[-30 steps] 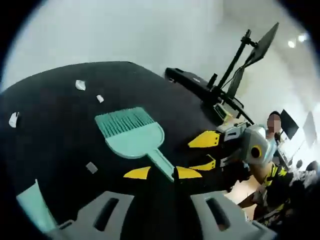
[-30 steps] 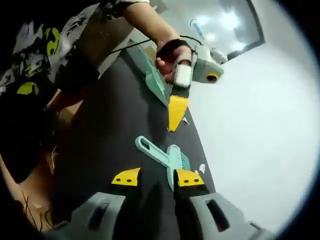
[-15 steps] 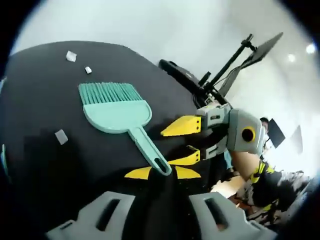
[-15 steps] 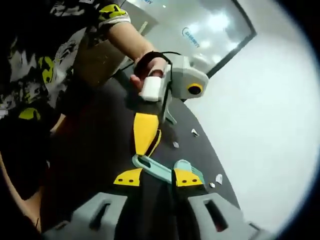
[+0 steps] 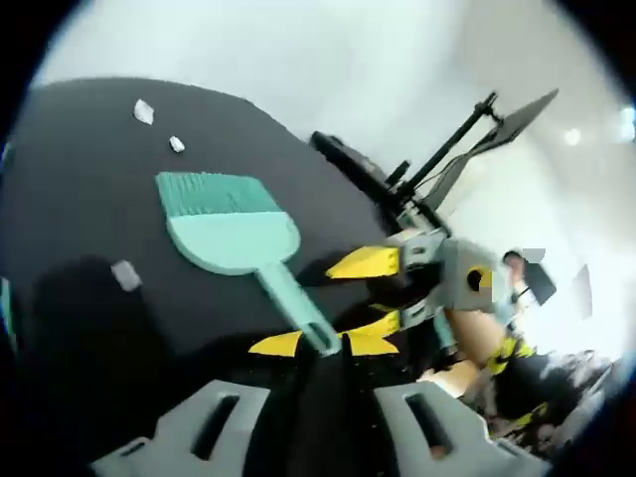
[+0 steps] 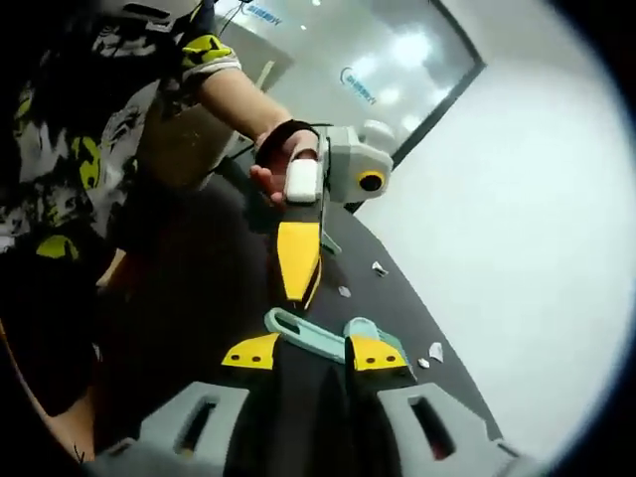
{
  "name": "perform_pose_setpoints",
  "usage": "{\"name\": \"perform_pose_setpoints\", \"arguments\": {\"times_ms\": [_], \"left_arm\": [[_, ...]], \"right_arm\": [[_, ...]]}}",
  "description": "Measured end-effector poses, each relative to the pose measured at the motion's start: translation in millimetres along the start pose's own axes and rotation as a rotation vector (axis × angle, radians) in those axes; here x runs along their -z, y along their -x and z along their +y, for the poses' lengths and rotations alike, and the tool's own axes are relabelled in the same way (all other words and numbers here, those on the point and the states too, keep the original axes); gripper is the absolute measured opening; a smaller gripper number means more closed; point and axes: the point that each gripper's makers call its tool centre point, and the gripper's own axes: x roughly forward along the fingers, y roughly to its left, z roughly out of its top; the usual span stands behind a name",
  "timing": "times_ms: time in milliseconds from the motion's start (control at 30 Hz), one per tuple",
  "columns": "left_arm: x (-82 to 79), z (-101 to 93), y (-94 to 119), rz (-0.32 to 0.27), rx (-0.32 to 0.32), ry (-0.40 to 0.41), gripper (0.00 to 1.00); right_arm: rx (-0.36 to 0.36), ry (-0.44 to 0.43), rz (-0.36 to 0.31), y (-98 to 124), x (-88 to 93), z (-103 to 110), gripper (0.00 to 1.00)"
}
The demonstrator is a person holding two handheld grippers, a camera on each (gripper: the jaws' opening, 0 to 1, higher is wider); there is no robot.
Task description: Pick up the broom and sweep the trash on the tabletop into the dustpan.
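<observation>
Broom (image 5: 231,231) lay flat on the tabletop (image 5: 70,199) | right gripper (image 6: 314,354) spread, straddling its handle to grip | left gripper (image 5: 323,345) spread beside the handle end, apparently to steady it

- Black table (image 5: 79,219) underneath it all.
- Teal broom (image 5: 234,238) lies flat on it, handle nearest the camera.
- White trash scraps (image 5: 145,111) are scattered: two beyond the bristles, another (image 5: 125,275) beside the head.

No legible text, blue logo with lettering on glass wall (image 6: 360,84) too blurred to read, second blue marking on glass (image 6: 263,13) likewise unreadable, no labels or numbers discernible
</observation>
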Motion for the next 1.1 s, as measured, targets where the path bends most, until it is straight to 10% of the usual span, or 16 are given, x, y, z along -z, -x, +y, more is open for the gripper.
{"name": "perform_pose_setpoints", "arguments": {"times_ms": [167, 500, 733, 900, 967, 1100], "left_arm": [[4.1, -25.8, -8, 0.045, 0.173, 0.205, 0.13], [-2.5, -35.2, -11, -0.030, 0.273, 0.401, 0.13], [-12.1, -57.9, -7, -0.092, 0.239, 0.261, 0.12], [-73.7, -1.8, 6, -0.237, -0.072, -0.087, 0.19], [-75.8, 31.7, -1, -0.129, -0.184, -0.187, 0.18], [-81.7, 45.4, -20, -0.103, -0.100, -0.089, 0.17]], "right_arm": [[-0.029, 0.018, -0.003, -1, -5.3, 7, 0.23], [-0.017, 0.030, -0.028, -5, -8.0, 7, 0.22], [0.000, 0.024, -0.031, 0, -7.9, 4, 0.24], [0.017, 0.025, 0.023, 12, -1.2, -3, 0.30], [-0.003, 0.066, 0.039, 11, -2.2, 4, 0.28], [0.005, 0.084, 0.043, 9, -4.2, 5, 0.28]]}}
